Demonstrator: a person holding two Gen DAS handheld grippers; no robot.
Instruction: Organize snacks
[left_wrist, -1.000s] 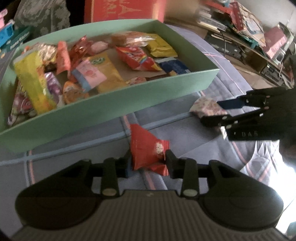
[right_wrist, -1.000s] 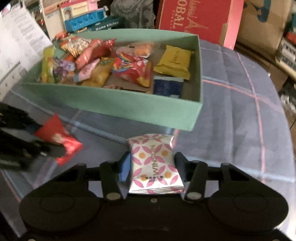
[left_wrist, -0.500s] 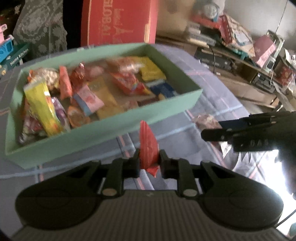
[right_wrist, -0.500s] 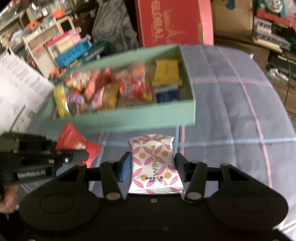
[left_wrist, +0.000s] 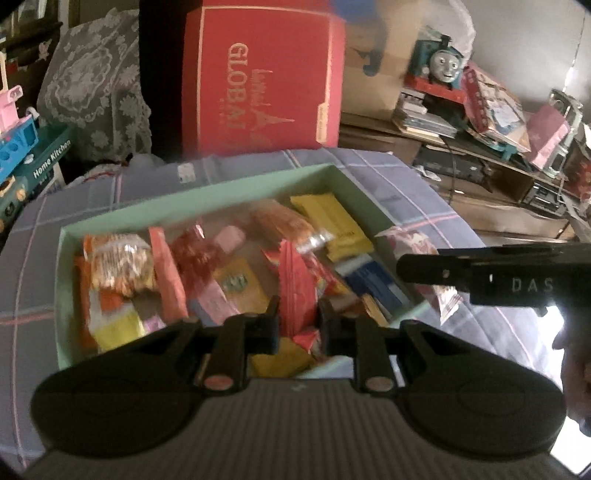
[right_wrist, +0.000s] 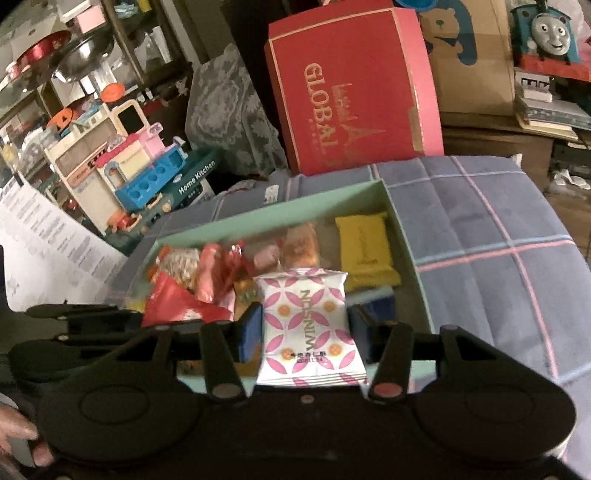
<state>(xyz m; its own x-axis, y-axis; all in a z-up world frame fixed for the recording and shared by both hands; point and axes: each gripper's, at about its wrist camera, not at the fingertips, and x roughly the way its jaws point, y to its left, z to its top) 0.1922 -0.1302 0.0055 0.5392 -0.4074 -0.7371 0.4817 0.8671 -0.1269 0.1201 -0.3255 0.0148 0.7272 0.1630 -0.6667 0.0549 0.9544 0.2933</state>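
So, two grippers, two snacks, one box. My left gripper (left_wrist: 295, 325) is clamped tight on one red packet (left_wrist: 295, 291), pinched edge-on so it stands up thin between the pads. It got there only just now, with the jaws squeezing in on that packet. My right gripper (right_wrist: 304, 332) is closed on one white packet with a pink flower pattern (right_wrist: 306, 325), held flat and face up, pads pressing its two long sides.

Both packets hang over the green box (left_wrist: 236, 181), which sits on a purple plaid cloth (right_wrist: 480, 236). From the right camera the white packet is above the near middle of the box, and the red one shows up just to its left, stuck in the other gripper's fingers. From the left camera the right gripper pokes in from the right edge with the flowery packet peeking out over the box's right wall.

Inside the box it's a messy pile. What I can count for sure: one yellow packet (right_wrist: 365, 251) at the right end, one dark blue packet (left_wrist: 373, 280) next to it, one orange-ish clear bag (right_wrist: 301, 243) in the middle, and a bunch of red, pink and yellow wrappers to the left that blur together too much to number.

Behind the cloth stands one big red carton (right_wrist: 351, 92) with gold lettering, and there's one toy kitchen set (right_wrist: 122, 166) off to the left.
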